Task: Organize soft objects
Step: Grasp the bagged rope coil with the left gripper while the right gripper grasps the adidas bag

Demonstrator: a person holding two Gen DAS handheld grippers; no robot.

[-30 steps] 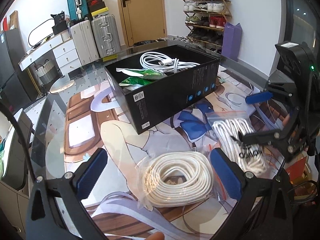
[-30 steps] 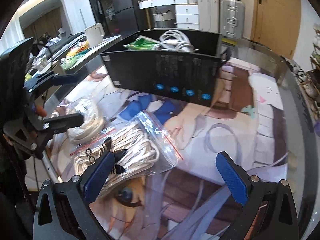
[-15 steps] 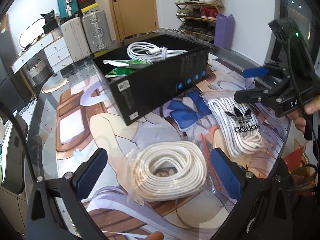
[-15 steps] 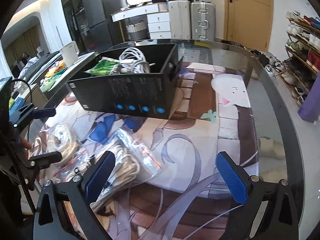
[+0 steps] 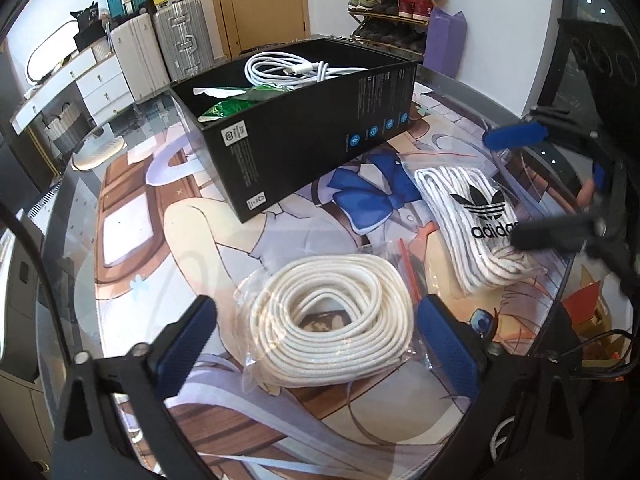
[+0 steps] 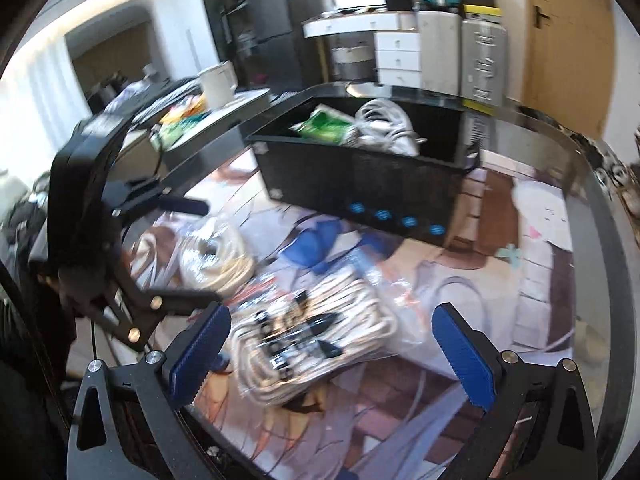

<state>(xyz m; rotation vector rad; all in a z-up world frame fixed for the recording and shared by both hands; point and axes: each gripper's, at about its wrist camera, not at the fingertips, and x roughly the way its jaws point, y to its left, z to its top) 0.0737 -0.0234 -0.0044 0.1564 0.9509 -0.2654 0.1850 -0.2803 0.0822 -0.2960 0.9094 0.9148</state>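
Landmark: the black box [image 5: 308, 128], standing open-topped on the glass desk [image 5: 80, 216] over a printed cartoon mat [image 5: 132, 236].

Inside the box: a white cable bundle [image 5: 292, 70] toward its far end, a green packet [image 5: 240, 102] beside it toward the near end.

In front of the box, on the mat: a coil of cream rope [image 5: 334, 316] in a clear bag, well apart from the box wall. To the right of that coil, also in front of the box, a second clear bag of white laces [image 5: 468, 224] with a black Adidas logo. Both lie flat on the desk, outside the box.

The left gripper [image 5: 320, 348] hangs over the rope coil; its blue-padded fingers [image 5: 186, 348] straddle the coil and are closing, the pads not yet pressing on the bag as far as the left wrist view shows.

The right gripper [image 6: 332, 356] is above the laces bag; its fingers [image 6: 464, 354] stand spread wide, nothing clamped. The bag lies between and just beyond them. Right wrist view is motion-blurred, so contact with the bag cannot be judged.

Beyond the box: suitcases [image 5: 160, 48] against the wall, a shoe rack [image 5: 392, 4] to the right of a door [image 5: 260, 0].
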